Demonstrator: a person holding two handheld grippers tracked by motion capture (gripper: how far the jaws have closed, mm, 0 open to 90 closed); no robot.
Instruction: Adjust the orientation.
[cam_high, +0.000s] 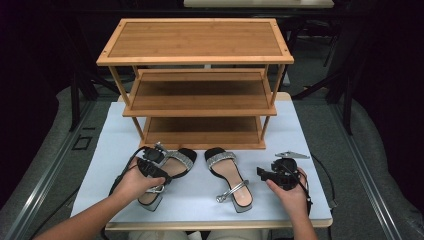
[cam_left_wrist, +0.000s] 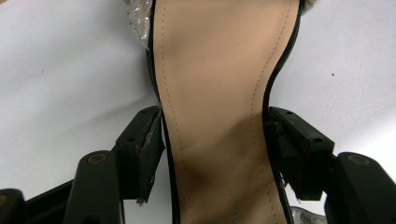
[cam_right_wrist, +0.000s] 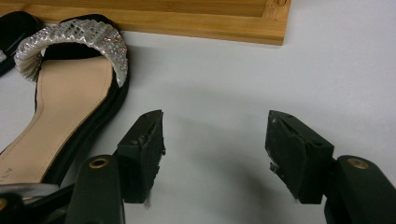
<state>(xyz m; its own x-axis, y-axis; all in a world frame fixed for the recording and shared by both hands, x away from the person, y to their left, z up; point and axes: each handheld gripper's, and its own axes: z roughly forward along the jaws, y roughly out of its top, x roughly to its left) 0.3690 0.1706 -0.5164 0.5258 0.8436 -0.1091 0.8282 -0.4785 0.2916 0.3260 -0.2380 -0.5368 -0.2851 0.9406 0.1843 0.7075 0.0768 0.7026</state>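
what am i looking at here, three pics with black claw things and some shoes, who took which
A person sits at a table holding a hand-held two-jaw gripper in each hand. The high view comes from a fixed camera above, looking down. The other two come from a camera riding on each gripper, looking along its black jaws.

On the table stand a three-shelf wooden rack and two black sandals with sparkly straps. The left gripper has its jaws on either side of the narrow middle of the left sandal, close to its edges; I cannot tell if the pads press yet. The right gripper is open over bare table, beside the right sandal. Neither sandal is lifted.
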